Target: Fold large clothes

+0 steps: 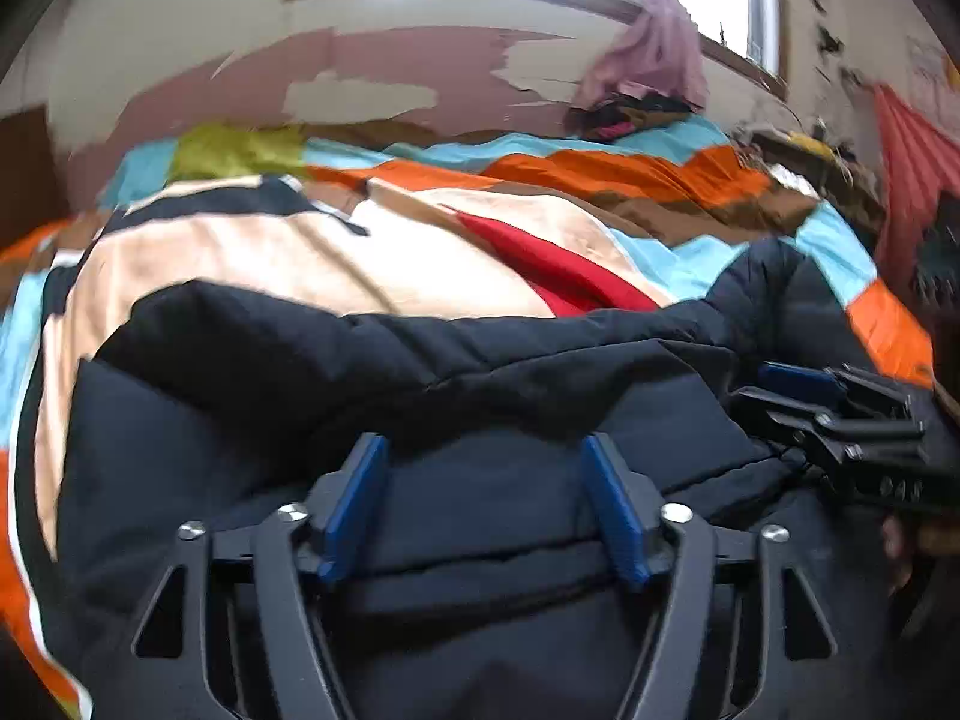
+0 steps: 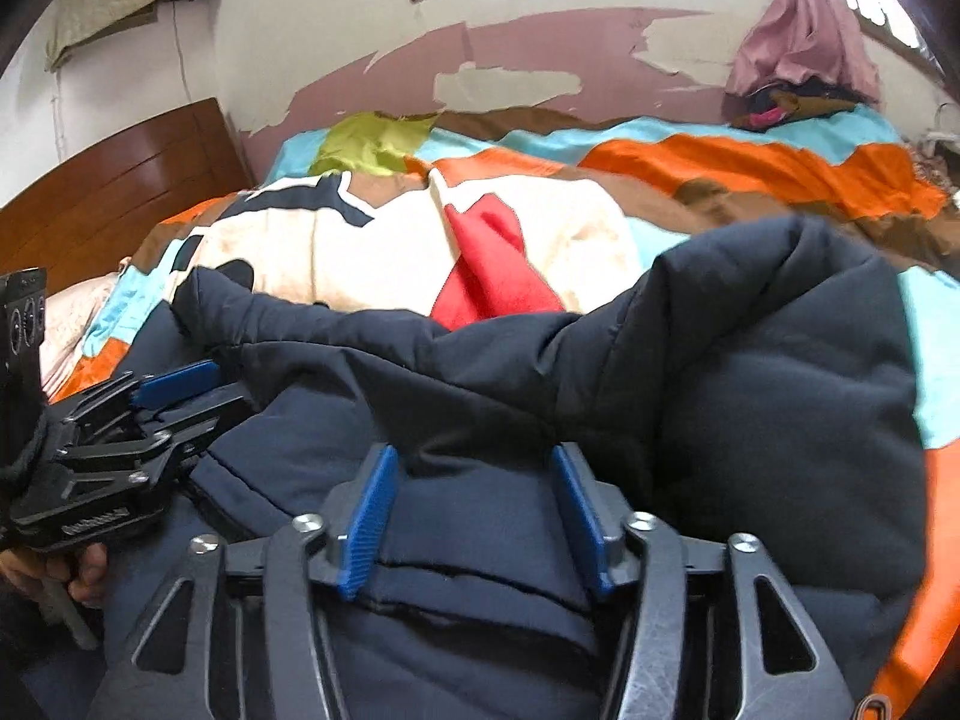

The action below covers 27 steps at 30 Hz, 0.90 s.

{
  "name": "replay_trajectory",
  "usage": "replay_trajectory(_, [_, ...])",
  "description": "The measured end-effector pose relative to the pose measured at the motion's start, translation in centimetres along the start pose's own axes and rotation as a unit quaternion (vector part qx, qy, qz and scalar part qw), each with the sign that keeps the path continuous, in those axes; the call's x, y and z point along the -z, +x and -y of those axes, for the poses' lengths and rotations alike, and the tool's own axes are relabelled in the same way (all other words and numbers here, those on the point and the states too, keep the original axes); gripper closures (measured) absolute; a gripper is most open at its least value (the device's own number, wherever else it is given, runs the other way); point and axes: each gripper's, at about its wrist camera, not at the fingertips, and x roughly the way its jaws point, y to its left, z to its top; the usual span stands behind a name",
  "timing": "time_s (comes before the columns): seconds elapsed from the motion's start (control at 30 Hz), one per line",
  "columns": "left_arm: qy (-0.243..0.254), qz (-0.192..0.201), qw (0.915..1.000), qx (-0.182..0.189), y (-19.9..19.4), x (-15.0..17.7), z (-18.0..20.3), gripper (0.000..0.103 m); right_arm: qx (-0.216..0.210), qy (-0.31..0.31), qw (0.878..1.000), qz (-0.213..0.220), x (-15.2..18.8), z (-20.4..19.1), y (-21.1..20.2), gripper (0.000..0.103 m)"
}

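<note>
A large dark navy padded jacket (image 1: 420,396) lies bunched on the bed and fills the lower half of both views (image 2: 750,408). My left gripper (image 1: 486,504) is open, its blue pads spread just above the jacket's fabric. My right gripper (image 2: 474,516) is open too, jaws apart over a flap edge of the jacket. Each gripper shows in the other's view: the right one (image 1: 798,396) at the jacket's right side, the left one (image 2: 180,390) at its left side.
The bed carries a patchwork cover (image 2: 720,162) in orange, blue, brown and cream with a red patch (image 2: 492,264). A wooden headboard (image 2: 120,180) stands at left. A pile of clothes (image 2: 792,60) sits at the far corner under the window.
</note>
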Motion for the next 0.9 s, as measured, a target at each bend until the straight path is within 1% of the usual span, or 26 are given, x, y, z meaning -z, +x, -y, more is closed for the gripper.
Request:
replay_trajectory(0.03, [-0.016,-0.006,0.9998,0.004,-0.6,-0.2,-0.4,0.040,0.006,0.001,1.000,0.007,0.0,-0.2,-0.7,0.039])
replay_trajectory(0.07, [-0.025,-0.009,0.9996,0.003,-1.1,-0.4,-0.6,0.040,0.013,0.002,1.000,0.012,0.0,-0.4,-1.3,0.037])
replay_trajectory(0.2, [-0.056,-0.017,0.9983,-0.001,-3.6,-1.4,-1.3,0.039,0.016,0.005,1.000,0.002,-0.2,-0.9,-3.3,0.037])
replay_trajectory(0.23, [-0.061,-0.016,0.9980,0.002,-4.4,-1.6,-1.3,0.034,0.018,0.003,1.000,0.004,-0.3,-1.2,-4.0,0.033])
replay_trajectory(0.27, [-0.066,-0.013,0.9977,0.005,-5.4,-1.7,-1.2,0.029,0.019,0.001,1.000,0.008,-0.3,-1.5,-4.8,0.024])
replay_trajectory(0.3, [-0.070,-0.007,0.9975,0.006,-6.2,-1.8,-1.1,0.019,0.017,0.001,1.000,0.015,-0.4,-1.7,-5.7,0.020])
replay_trajectory(0.33, [-0.073,0.002,0.9973,0.006,-7.4,-1.9,-0.9,0.013,0.016,0.001,1.000,0.019,-0.5,-1.9,-6.4,0.013])
replay_trajectory(0.4, [-0.074,0.024,0.9969,0.001,-9.8,-2.0,-0.4,0.010,0.017,0.002,1.000,0.024,-0.6,-2.4,-8.0,0.011])
replay_trajectory(0.5, [-0.076,0.035,0.9965,-0.004,-12.2,-2.2,0.5,0.009,0.025,0.005,0.999,0.030,-0.7,-3.1,-10.4,0.006])
replay_trajectory(0.53, [-0.074,0.038,0.9965,-0.007,-13.2,-2.2,0.8,0.009,0.025,0.006,0.999,0.032,-0.8,-3.3,-11.0,0.002])
replay_trajectory(0.57, [-0.070,0.043,0.9966,-0.009,-14.1,-2.1,1.3,0.009,0.025,0.009,0.999,0.034,-0.8,-3.5,-11.7,0.000])
replay_trajectory(0.77, [-0.040,0.071,0.9966,-0.008,-19.6,-0.8,3.8,0.005,0.019,0.011,0.998,0.051,-0.2,-5.1,-16.8,0.000])
replay_trajectory(0.9, [-0.021,0.089,0.9956,-0.022,-22.6,0.5,5.4,0.004,0.016,0.015,0.998,0.054,0.9,-6.2,-19.9,0.000])
